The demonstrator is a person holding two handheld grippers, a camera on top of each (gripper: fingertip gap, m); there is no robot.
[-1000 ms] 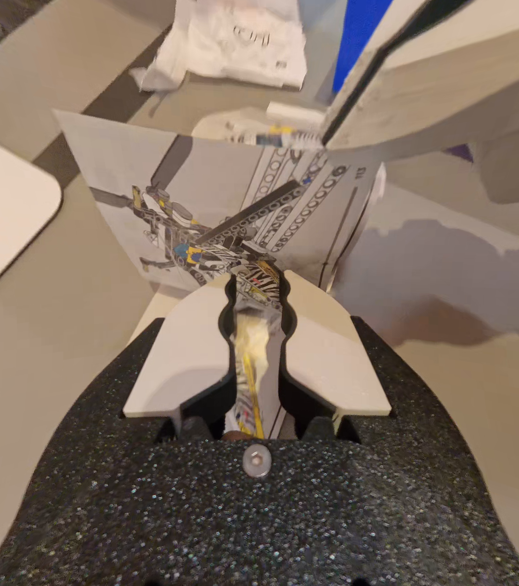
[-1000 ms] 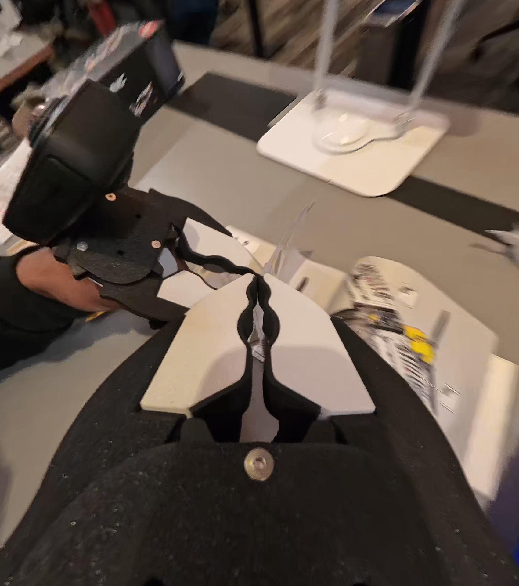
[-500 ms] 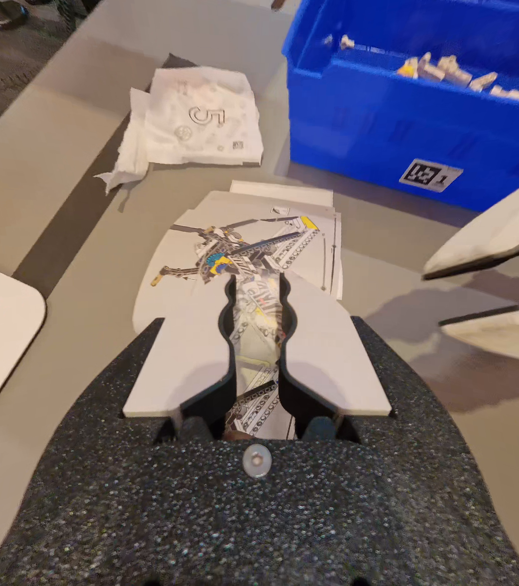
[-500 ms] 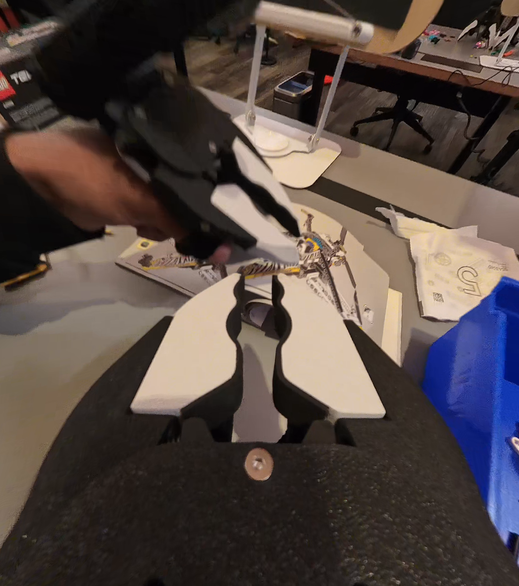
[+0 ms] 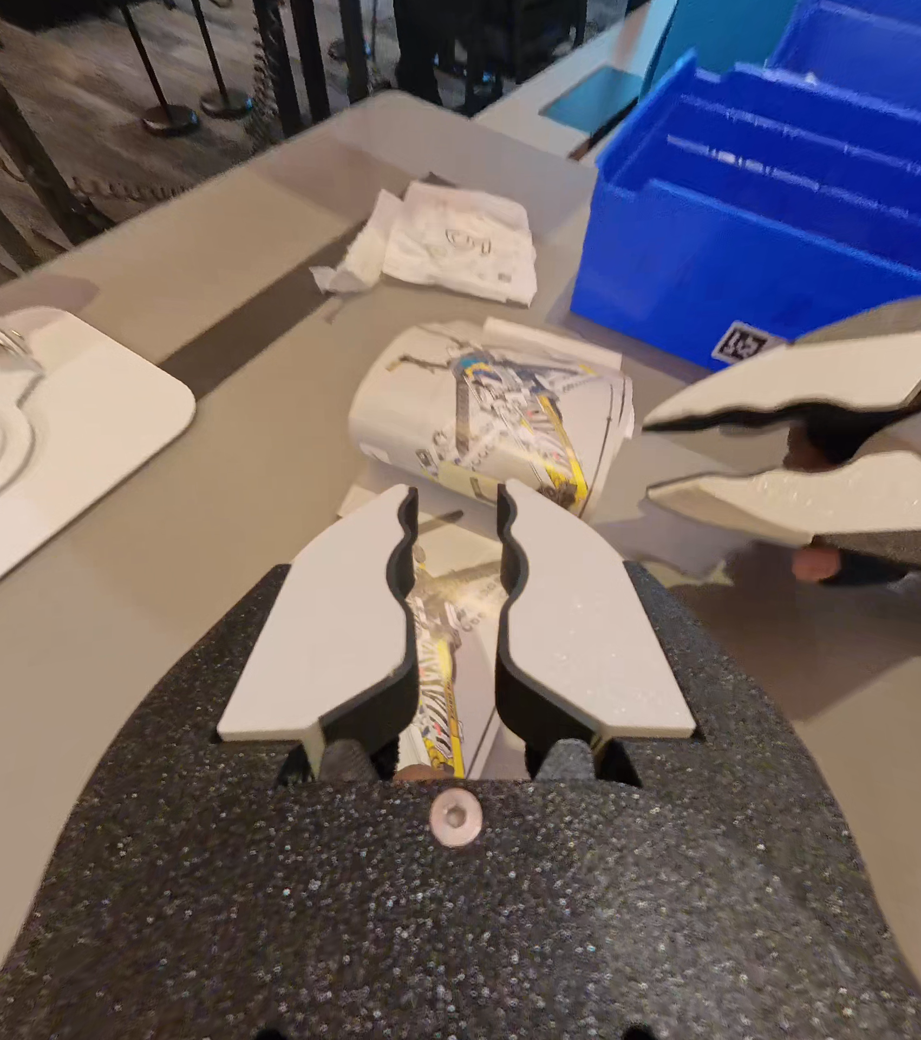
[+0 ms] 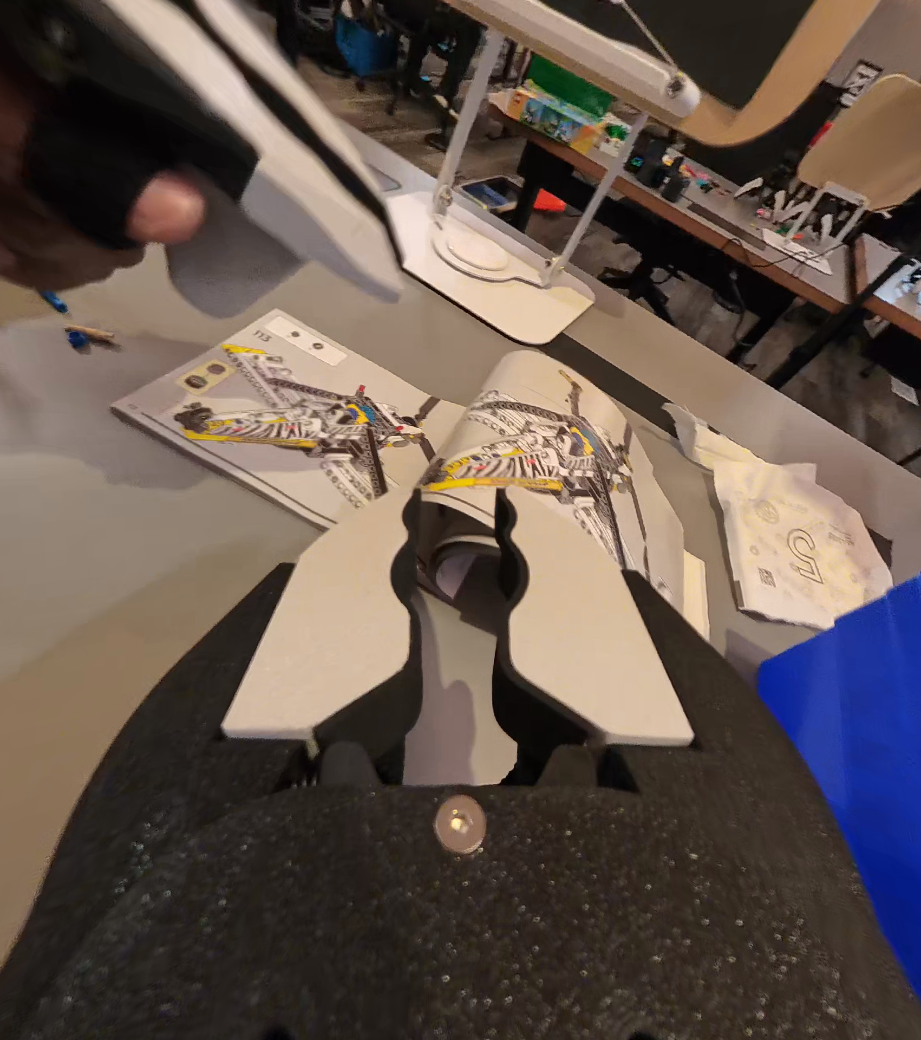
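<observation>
The instruction booklet is pale grey, with a drawing striped in black and white and edged in yellow. The bin is bright blue. The desk is beige-grey. The crumpled paper bag is white.

I see a grey table with a dark strip running across it. An open instruction booklet lies flat at the centre of the frame, its right pages curled up. A crumpled white paper bag lies at the right, a blue bin stands at the upper right, and a white lamp base sits at the left edge.
</observation>
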